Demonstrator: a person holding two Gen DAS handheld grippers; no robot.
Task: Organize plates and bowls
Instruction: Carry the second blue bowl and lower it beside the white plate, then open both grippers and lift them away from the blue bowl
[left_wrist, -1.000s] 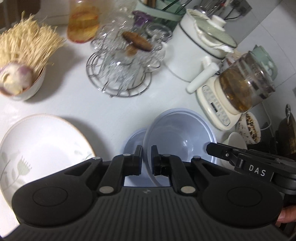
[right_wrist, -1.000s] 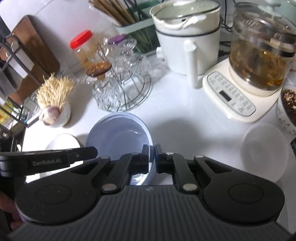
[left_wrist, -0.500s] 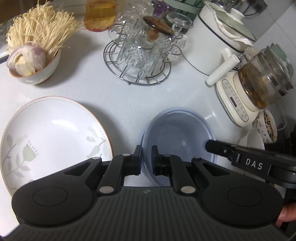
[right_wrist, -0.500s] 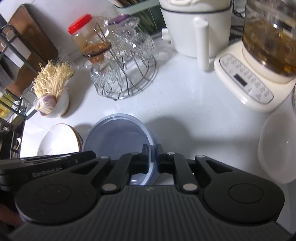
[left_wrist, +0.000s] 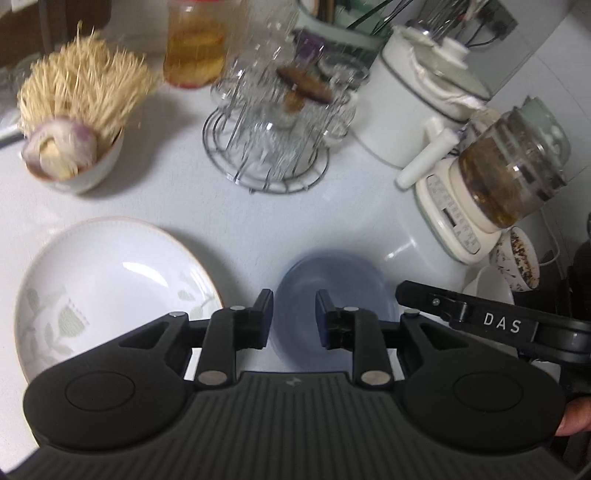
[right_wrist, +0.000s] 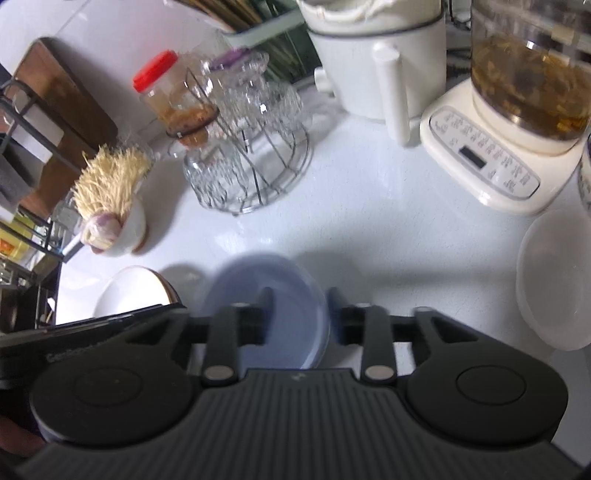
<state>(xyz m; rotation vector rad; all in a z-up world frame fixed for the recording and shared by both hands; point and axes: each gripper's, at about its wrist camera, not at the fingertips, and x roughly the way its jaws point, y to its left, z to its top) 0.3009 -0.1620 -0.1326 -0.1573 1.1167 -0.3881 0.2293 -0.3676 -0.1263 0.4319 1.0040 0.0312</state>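
A pale blue bowl (left_wrist: 338, 291) rests on the white counter; it also shows in the right wrist view (right_wrist: 269, 295). My left gripper (left_wrist: 294, 308) is open above the bowl's near-left part, holding nothing. My right gripper (right_wrist: 300, 308) is open with its fingers on either side of the bowl's right rim, not gripping it. A white plate with a leaf pattern (left_wrist: 110, 291) lies left of the bowl; its edge shows in the right wrist view (right_wrist: 133, 288). A translucent white bowl (right_wrist: 554, 280) sits at the right.
A wire rack of glass cups (left_wrist: 273, 147) stands behind the bowl. A bowl of noodles and garlic (left_wrist: 74, 147) is at the back left. A white pot (left_wrist: 413, 118) and a glass kettle on its base (left_wrist: 498, 184) stand at the right, with a jar (left_wrist: 195, 44) behind.
Both grippers have opened and let go of the blue bowl, which now rests on the counter. Both cameras have pulled back slightly.
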